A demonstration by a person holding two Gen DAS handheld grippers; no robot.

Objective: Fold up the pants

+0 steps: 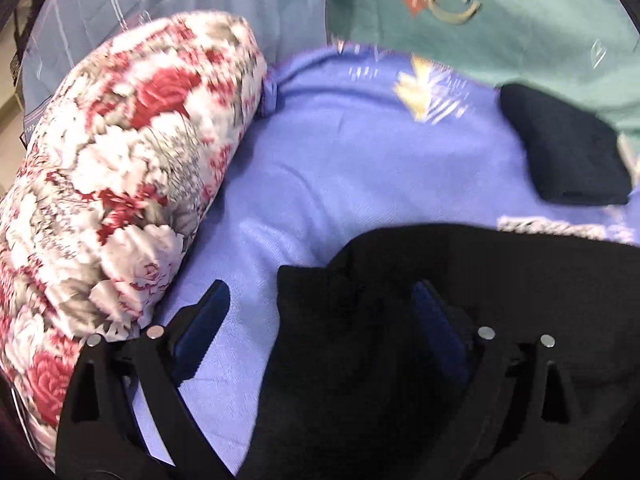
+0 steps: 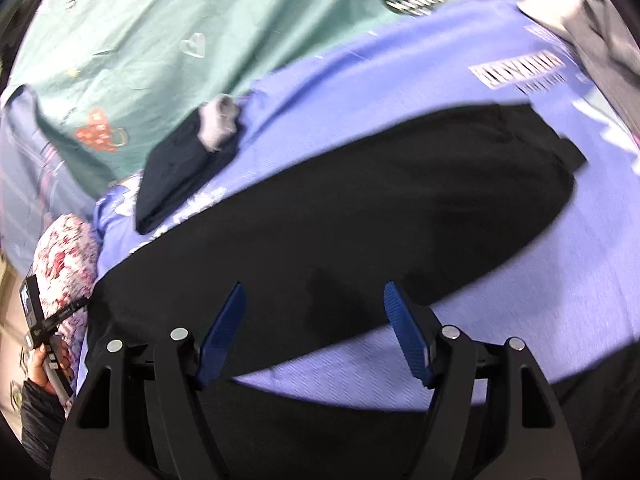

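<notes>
My left fingers (image 1: 320, 320) stand wide apart with nothing pressed between the blue pads; the corner of the black pants (image 1: 400, 340) lies under the gap and beneath the right-hand pad, while the left-hand pad sits over bare purple blanket (image 1: 320, 160). My right fingers (image 2: 314, 320) are moderately open and hold nothing; the pants (image 2: 360, 200) spread as a long black band directly ahead of and beneath them, running from lower left to upper right, flat on the purple blanket (image 2: 560, 260). Obstructions near the left fingers: a floral pillow (image 1: 120, 160) lies close on the left, its edge just beside the left-hand pad. A folded dark garment (image 1: 568, 148) rests ahead and to the right, well apart from the pants. From the right fingers, that same dark garment (image 2: 176, 172) lies ahead and left, with a grey bundle (image 2: 220, 120) on its far end. A green sheet (image 2: 160, 40) with heart prints lies beyond the blanket. A hand (image 2: 44, 364) holding the other tool appears at far left.
</notes>
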